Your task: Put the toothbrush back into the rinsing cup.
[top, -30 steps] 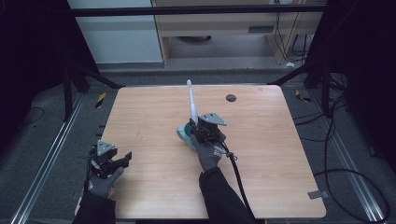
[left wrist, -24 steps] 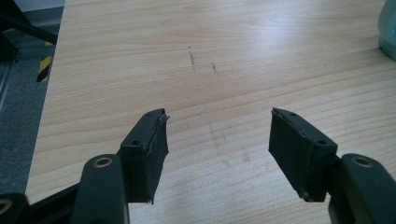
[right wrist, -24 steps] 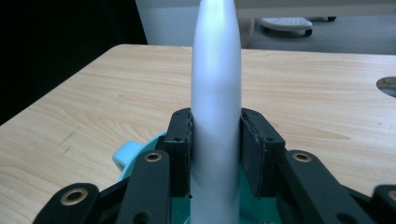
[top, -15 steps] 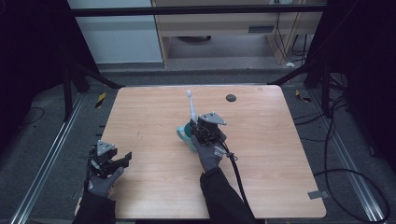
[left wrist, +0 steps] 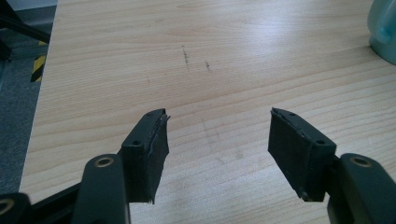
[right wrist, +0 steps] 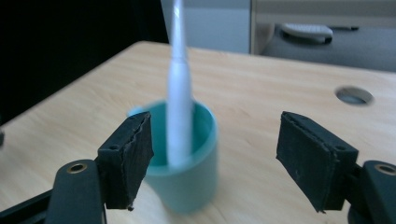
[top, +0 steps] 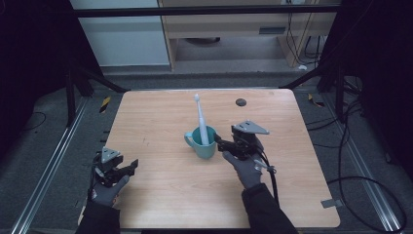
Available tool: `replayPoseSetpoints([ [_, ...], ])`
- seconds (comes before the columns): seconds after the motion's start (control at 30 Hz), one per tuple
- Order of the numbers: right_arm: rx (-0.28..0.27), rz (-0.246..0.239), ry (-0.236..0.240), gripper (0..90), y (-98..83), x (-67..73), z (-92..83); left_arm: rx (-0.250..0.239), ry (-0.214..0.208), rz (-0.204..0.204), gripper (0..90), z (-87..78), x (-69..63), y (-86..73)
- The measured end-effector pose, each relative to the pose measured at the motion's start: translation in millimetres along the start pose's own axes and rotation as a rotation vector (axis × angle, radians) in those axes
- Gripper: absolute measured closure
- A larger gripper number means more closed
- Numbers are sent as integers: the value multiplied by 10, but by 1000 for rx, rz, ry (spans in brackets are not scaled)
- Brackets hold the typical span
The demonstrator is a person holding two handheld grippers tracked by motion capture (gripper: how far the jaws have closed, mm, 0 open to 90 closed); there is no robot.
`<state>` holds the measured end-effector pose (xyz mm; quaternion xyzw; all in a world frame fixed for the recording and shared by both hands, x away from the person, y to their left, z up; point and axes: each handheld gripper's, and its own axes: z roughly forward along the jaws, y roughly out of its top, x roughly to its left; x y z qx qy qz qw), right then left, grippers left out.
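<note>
Just ahead of the right gripper (top: 225,145), the teal mug (top: 203,142) sits near the tabletop's middle, upright, handle on the far side from the jaws. White toothbrush (top: 200,118) stands in it, leaning against the rim. In the right gripper view the mug (right wrist: 184,156) and the toothbrush (right wrist: 179,88) sit ahead, behind the left-hand pad. Right jaws have just been opening: now wide, nothing between the pads, no contact with the mug. Left gripper (top: 127,166) is well apart from the mug, over the table (top: 170,195) edge; jaws wide, bare wood between them. Left gripper view catches the mug (left wrist: 385,28) at its upper right. Small dark round hole (top: 240,102) in the tabletop lies beyond the right gripper.
</note>
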<state>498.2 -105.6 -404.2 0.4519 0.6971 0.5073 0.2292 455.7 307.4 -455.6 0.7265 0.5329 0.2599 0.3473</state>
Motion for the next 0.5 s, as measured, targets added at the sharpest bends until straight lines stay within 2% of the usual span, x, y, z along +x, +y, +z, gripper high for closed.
replayPoseSetpoints([
  [0.13, 26, 26, -12, 256, -193, -258, -234, 9, -2, -3, 387, 3, 16, -9],
  [0.17, 26, 26, -12, 256, -193, -258, -234, 9, -2, -3, 397, 3, 16, -9],
  [0.2, 39, 49, -31, 246, -309, -412, -347, 11, -3, -5, 408, 4, 21, -10],
  [0.33, 63, 68, -75, 236, -483, -636, -510, 20, -6, -3, 467, 2, 33, -14],
  [0.37, 63, 68, -75, 236, -483, -636, -510, 20, -6, -3, 481, 2, 33, -14],
  [0.43, 79, 61, -112, 233, -619, -766, -630, 28, -10, -7, 506, 13, 44, -20],
  [0.5, 93, 70, -129, 229, -687, -836, -692, 36, -11, -5, 516, 20, 54, -23],
])
